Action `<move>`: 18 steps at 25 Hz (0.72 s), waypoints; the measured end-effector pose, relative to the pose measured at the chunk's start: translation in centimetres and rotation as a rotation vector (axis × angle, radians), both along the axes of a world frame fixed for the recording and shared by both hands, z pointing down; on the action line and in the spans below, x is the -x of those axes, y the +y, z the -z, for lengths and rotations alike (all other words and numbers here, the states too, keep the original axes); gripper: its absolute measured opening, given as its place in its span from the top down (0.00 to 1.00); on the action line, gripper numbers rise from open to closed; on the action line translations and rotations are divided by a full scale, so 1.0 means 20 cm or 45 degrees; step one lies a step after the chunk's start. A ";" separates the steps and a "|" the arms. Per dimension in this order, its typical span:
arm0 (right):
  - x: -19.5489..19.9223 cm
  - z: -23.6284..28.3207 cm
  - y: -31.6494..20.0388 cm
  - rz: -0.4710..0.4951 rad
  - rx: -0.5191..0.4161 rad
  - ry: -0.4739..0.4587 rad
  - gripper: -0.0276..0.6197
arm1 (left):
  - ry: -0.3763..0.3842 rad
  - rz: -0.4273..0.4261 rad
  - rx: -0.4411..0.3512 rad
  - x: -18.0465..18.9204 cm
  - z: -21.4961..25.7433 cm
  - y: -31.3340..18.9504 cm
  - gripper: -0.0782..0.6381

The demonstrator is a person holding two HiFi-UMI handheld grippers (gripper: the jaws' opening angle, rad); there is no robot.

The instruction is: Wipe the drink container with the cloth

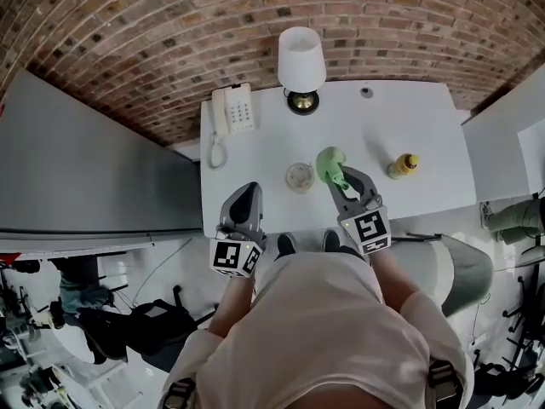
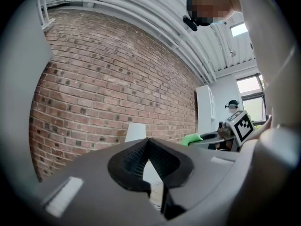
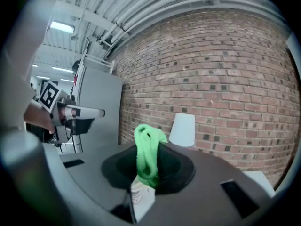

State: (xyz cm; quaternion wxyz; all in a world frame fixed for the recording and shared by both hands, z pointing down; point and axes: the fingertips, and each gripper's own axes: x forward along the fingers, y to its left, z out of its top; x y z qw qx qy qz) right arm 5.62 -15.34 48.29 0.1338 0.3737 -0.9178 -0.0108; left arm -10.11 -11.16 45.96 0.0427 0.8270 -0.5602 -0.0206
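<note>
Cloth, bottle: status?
Right claw shut on cloth. Left claw shut, empty. Bottle untouched on table, right of cloth. Cup left, not in path.

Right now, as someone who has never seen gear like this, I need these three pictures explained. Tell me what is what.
There is no robot here: a person holds a two-jaw gripper in each hand. One picture looks down from the person's head. The other two come from cameras riding on each gripper. On the white table are a telephone, a lamp, a pale round container and a yellow bottle. The right gripper is clamped on a green cloth. The left gripper has its jaws together and holds nothing.
</note>
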 end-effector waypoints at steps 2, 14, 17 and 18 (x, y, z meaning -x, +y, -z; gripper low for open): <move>0.02 -0.07 0.00 0.022 0.012 0.037 0.86 | 0.000 0.010 0.010 0.01 -0.01 0.00 0.88; 0.15 -0.42 0.02 0.167 0.047 0.263 0.86 | -0.024 0.002 0.076 0.02 -0.10 0.01 0.88; 0.17 -0.46 0.04 0.185 0.078 0.260 0.86 | -0.021 -0.008 0.080 0.02 -0.10 0.00 0.88; 0.17 -0.47 0.04 0.186 0.082 0.261 0.86 | -0.021 -0.011 0.080 0.02 -0.11 0.00 0.88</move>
